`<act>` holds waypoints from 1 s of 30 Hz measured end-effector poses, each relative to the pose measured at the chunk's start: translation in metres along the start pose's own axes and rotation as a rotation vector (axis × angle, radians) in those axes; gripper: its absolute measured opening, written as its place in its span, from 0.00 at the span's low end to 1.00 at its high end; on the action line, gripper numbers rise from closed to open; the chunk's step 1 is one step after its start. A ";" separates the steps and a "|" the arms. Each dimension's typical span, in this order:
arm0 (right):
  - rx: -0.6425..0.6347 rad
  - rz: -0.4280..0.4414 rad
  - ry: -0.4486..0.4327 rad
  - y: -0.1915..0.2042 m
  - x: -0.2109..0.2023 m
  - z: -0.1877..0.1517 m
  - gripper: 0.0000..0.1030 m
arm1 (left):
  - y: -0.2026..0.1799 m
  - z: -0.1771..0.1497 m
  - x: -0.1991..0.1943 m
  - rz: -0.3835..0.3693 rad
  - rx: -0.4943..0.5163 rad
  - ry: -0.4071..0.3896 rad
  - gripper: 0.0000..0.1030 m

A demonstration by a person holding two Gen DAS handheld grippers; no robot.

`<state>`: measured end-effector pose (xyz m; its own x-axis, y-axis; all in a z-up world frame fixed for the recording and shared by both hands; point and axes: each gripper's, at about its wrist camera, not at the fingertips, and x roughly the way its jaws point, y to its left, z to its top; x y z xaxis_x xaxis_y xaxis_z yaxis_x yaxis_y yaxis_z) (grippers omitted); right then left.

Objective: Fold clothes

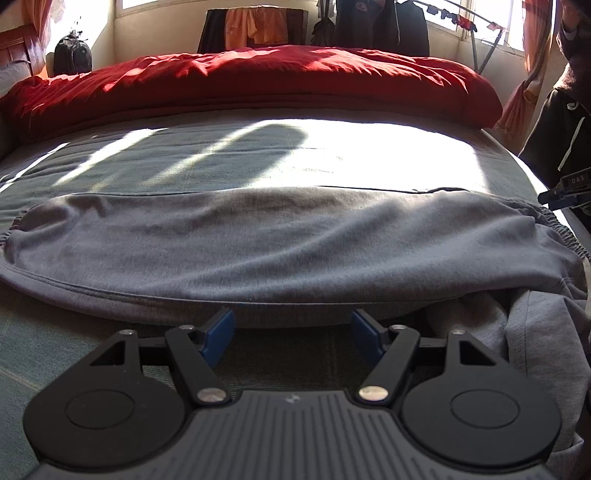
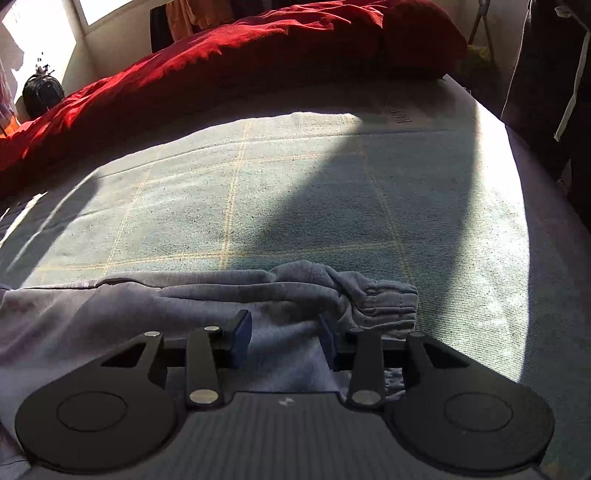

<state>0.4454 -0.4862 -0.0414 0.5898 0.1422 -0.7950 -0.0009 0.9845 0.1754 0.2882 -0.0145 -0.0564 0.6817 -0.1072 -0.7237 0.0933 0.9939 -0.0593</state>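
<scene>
Sunlight is falling on the bed (image 1: 110, 166) where the grey sweatpants (image 1: 288, 243) are lying flat. Left gripper (image 1: 293, 328) and right gripper (image 2: 284, 334) are both standing open, holding nothing; the bunched cuff (image 2: 388, 302) may be slipping out if the right one is closing too shallow.

A bedroom in a home, lit by strong sun.

A bed (image 1: 258, 158) covered with a checked grey-green sheet fills the middle of both views, and a red duvet (image 1: 251, 81) is heaped across the upper part. A wooden headboard (image 1: 20, 48) is seen at upper left, a black backpack (image 1: 72, 55) beside it; clothes (image 1: 255, 26) are hung under bright windows along the top, with orange curtains (image 1: 532, 44) at upper right.
</scene>
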 end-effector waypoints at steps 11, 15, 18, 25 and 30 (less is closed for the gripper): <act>-0.208 0.116 -0.177 0.108 -0.163 -0.004 0.50 | 0.021 -0.033 -0.039 -0.020 0.030 0.026 0.68; -0.310 0.161 -0.236 0.153 -0.212 -0.012 0.55 | 0.030 -0.040 -0.052 -0.045 0.003 0.012 0.68; -0.355 0.199 -0.254 0.178 -0.234 -0.018 0.56 | 0.038 -0.041 -0.057 -0.058 -0.019 0.006 0.68; -0.473 0.323 -0.228 0.250 -0.248 -0.031 0.56 | 0.063 -0.037 -0.059 -0.068 -0.073 -0.016 0.68; -0.593 0.347 -0.200 0.308 -0.230 -0.023 0.56 | 0.084 -0.030 -0.055 -0.064 -0.114 -0.035 0.68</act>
<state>0.2909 -0.2134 0.1818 0.6122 0.4917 -0.6192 -0.6210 0.7838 0.0083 0.2368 0.0757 -0.0416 0.7024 -0.1694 -0.6913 0.0557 0.9814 -0.1839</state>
